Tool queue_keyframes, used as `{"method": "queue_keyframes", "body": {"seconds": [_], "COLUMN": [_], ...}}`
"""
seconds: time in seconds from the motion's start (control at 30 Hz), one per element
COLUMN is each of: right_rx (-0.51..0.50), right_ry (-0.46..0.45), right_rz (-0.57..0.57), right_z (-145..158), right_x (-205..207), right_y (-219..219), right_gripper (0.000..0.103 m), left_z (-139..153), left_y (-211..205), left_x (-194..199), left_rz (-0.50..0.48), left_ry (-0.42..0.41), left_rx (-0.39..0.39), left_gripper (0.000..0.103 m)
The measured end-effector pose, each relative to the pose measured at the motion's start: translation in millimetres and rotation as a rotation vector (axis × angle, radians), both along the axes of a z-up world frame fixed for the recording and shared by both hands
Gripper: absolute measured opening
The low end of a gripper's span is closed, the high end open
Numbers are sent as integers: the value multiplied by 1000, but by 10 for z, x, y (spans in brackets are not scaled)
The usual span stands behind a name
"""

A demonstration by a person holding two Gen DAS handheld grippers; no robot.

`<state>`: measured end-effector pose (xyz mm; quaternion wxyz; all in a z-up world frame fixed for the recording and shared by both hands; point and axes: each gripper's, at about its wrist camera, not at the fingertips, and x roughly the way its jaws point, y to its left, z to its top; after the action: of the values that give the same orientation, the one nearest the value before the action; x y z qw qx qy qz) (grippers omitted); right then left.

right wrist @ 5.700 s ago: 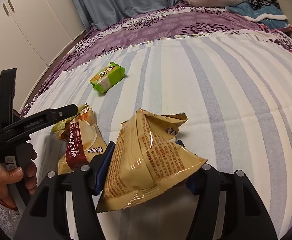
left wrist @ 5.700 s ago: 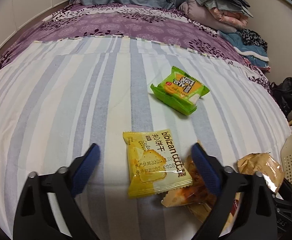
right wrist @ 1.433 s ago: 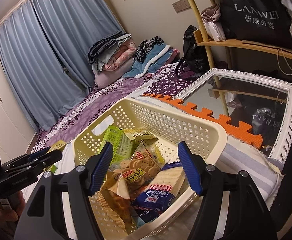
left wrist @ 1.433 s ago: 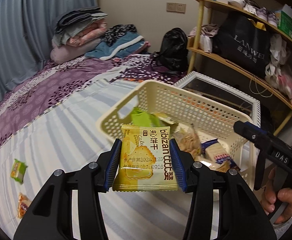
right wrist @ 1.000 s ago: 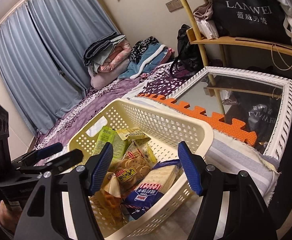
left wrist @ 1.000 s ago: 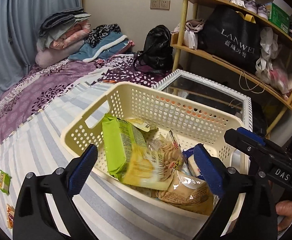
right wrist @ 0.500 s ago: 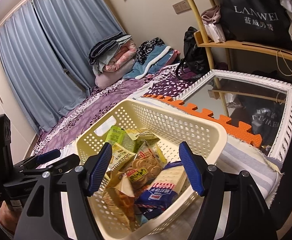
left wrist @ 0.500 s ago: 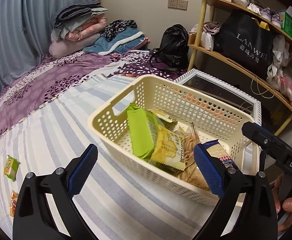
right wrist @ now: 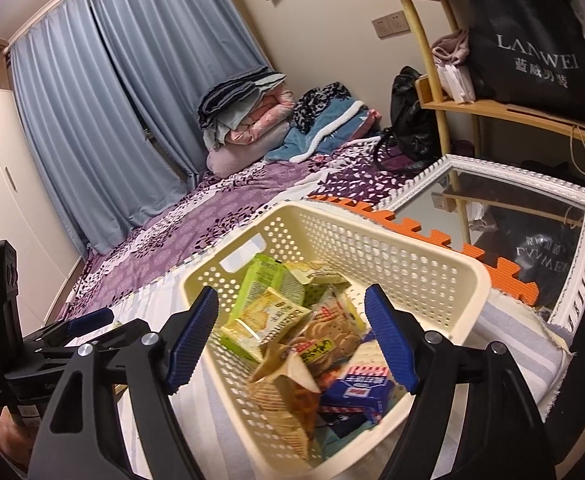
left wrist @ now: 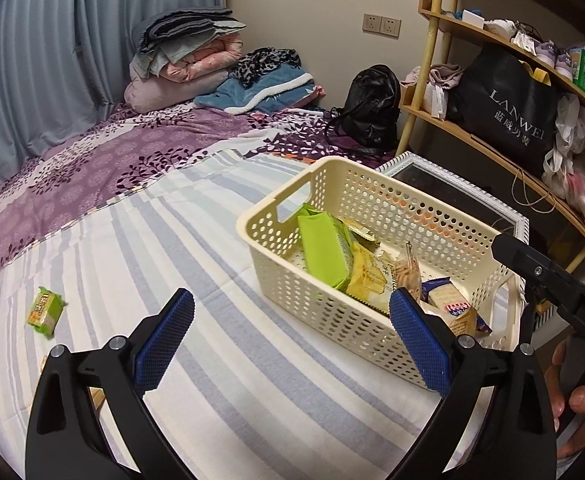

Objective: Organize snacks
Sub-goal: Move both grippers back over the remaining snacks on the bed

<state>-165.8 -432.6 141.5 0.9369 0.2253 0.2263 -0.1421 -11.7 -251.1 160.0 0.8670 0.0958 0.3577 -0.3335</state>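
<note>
**Left wrist view: both tongs released, snacks in basket, one packet out on the bed**

Left wrist view shows the left tongs (left wrist: 290, 336) spread wide with nothing between the blue pads, held above the striped blue-and-white bedspread (left wrist: 220, 360). The cream perforated plastic basket (left wrist: 332, 312) sits on the bed toward its edge, just ahead and to the right of the tongs. Inside it, a tall lime-green snack pack (left wrist: 324, 248) stands tilted against a yellow biscuit packet (left wrist: 366, 276), with a clear bag of round crackers (left wrist: 410, 270) and a blue-and-white cracker pack (left wrist: 450, 300) beside them. A small green snack packet (left wrist: 45, 311) lies on the bedspread well apart from the basket, to the left.

Right wrist view shows the right tongs (right wrist: 292, 340) likewise spread, gripping nothing, held over the basket's near rim. A tan crinkled snack bag (right wrist: 288, 392) lies at the near end of the basket. A white-framed mirror (right wrist: 564, 292) lies just beyond the basket.
</note>
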Motion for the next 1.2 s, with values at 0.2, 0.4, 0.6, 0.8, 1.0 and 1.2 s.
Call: {"method": "queue_keyframes", "body": {"seconds": [0.2, 0.4, 0.6, 0.8, 1.0, 1.2], "right_rx": [-19, -32, -37, -50, -65, -81], "right_ry": [-1, -8, 1, 12, 24, 36], "right_rz": [45, 78, 122, 179, 232, 282], "right_z": [58, 102, 111, 111, 112, 114], "right_x": [68, 114, 182, 272, 354, 425], "right_y": [210, 376, 565, 802, 1038, 1266], "right_gripper": [75, 85, 85, 85, 85, 86], "left_z": [46, 31, -6, -72, -131, -194], "left_y": [231, 521, 825, 1195, 1584, 1995], "left_x": [-33, -33, -24, 25, 77, 130], "left_rz": [33, 81, 144, 220, 299, 385], "left_ry": [-25, -13, 2, 25, 48, 71], "left_rx": [2, -13, -27, -46, -69, -102], "left_gripper": [99, 99, 99, 99, 99, 99]}}
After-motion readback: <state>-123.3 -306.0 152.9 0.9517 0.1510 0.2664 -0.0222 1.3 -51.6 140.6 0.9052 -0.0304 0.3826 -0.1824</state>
